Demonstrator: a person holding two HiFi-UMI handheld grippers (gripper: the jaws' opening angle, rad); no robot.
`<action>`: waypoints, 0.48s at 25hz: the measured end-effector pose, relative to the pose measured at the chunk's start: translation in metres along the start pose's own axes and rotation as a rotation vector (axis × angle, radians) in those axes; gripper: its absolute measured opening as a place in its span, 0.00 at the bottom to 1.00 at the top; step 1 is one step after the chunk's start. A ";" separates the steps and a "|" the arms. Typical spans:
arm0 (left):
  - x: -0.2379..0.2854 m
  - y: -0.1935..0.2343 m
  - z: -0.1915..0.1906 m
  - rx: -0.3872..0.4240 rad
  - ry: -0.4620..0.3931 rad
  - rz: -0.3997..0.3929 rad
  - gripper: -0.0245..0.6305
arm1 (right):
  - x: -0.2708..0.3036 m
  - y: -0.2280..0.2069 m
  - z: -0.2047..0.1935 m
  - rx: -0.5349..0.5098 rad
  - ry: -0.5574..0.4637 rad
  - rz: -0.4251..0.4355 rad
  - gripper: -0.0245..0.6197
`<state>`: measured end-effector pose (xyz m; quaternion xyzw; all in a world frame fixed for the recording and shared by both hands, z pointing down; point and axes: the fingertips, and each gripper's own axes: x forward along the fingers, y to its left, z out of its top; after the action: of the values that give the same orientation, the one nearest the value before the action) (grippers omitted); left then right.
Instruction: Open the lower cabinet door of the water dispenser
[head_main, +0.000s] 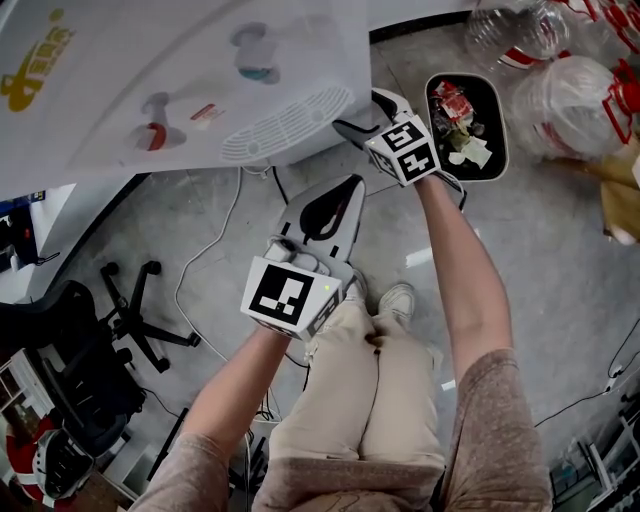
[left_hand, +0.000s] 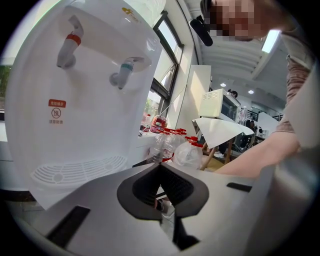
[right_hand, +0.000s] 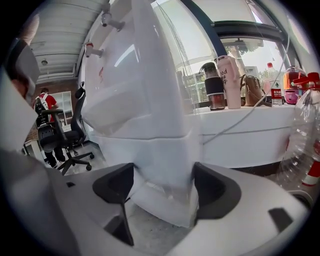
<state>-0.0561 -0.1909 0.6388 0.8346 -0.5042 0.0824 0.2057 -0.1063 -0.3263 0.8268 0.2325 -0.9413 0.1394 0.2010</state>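
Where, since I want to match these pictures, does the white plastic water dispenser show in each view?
Head view: the white plastic water dispenser fills the top left, seen from above.
Left gripper view: it fills the left half, front facing the camera.
Right gripper view: it stands at the centre, seen from its side.
Shared landmark: its red tap.

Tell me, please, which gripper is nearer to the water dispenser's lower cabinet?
Right. The right gripper has an edge of the lower cabinet between its open jaws; the left gripper is shut and held back in front of it, not touching.
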 end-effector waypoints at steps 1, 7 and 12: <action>0.000 -0.001 0.000 -0.003 -0.001 -0.002 0.06 | 0.000 0.000 0.000 0.003 0.003 -0.005 0.61; 0.001 0.002 0.000 -0.014 -0.013 0.001 0.06 | -0.003 0.002 -0.001 0.013 -0.001 -0.018 0.60; 0.004 0.002 -0.001 -0.017 -0.031 -0.001 0.06 | -0.020 0.009 -0.011 0.039 -0.042 -0.046 0.58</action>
<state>-0.0564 -0.1946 0.6411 0.8343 -0.5076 0.0653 0.2049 -0.0914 -0.3071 0.8261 0.2609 -0.9368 0.1481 0.1797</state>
